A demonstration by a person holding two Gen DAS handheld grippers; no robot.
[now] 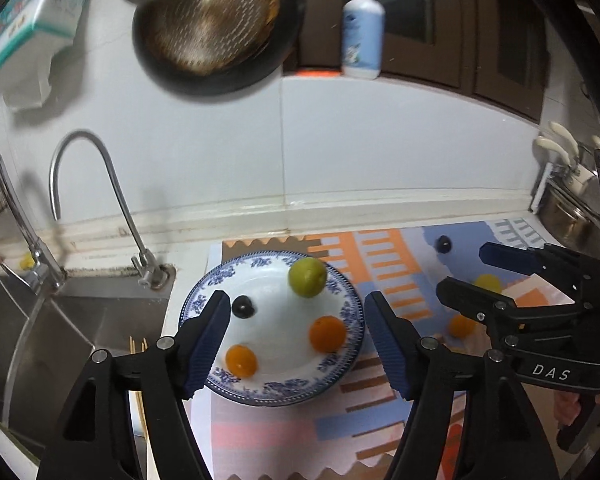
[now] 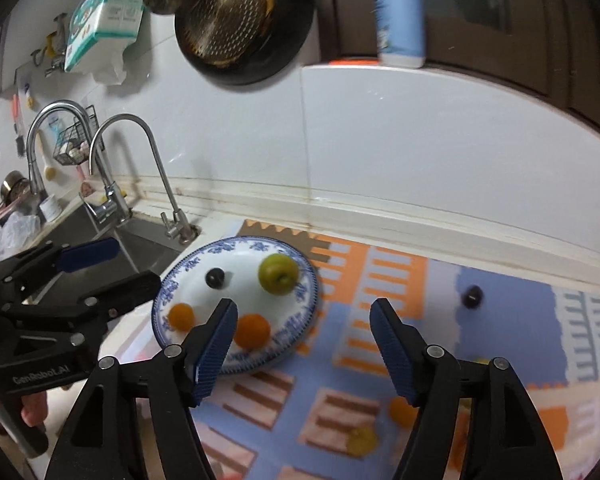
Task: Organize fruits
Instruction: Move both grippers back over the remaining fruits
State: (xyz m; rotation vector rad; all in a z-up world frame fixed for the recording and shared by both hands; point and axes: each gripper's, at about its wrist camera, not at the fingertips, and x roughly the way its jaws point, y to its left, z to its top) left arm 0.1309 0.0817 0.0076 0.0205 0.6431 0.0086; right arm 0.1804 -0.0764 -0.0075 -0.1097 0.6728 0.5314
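On a kitchen counter beside a steel sink [image 1: 72,320], a patterned mat [image 2: 420,288] of orange, blue, pink and brown blocks covers the worktop up to a white tiled wall [image 1: 340,140]. Two curved chrome taps rise at the sink's back edge; the thinner tap [image 1: 100,184] stands nearest the mat. On the wall hang a round perforated metal strainer [image 1: 212,20] inside a dark pan and a teal and white tissue box [image 1: 32,12]. A pale blue pump bottle [image 1: 363,28] stands on the ledge of a dark-framed window.

A shallow white plate [image 1: 342,300] with a blue flower rim sits on the mat's left part, near the sink. It holds four fruits: a smooth green plum [image 1: 307,277] at the back, a small dark grape [image 1: 242,306] to the left, a round orange fruit [image 1: 327,334] at the right and a smaller orange fruit [image 1: 241,360] at the front. Off the plate, a second dark grape [image 2: 472,297] lies alone on a blue patch towards the wall. A blurred small yellow fruit [image 2: 360,440] and another orange fruit [image 2: 400,412] lie on the mat's near right side.

The left gripper [image 1: 296,344] hangs above the plate, its black arms and ribbed blue pads apart with nothing between them. The right gripper [image 2: 303,344] hangs over the mat just right of the plate, jaws likewise spread and empty. Each shows in the other's view, held by a hand.
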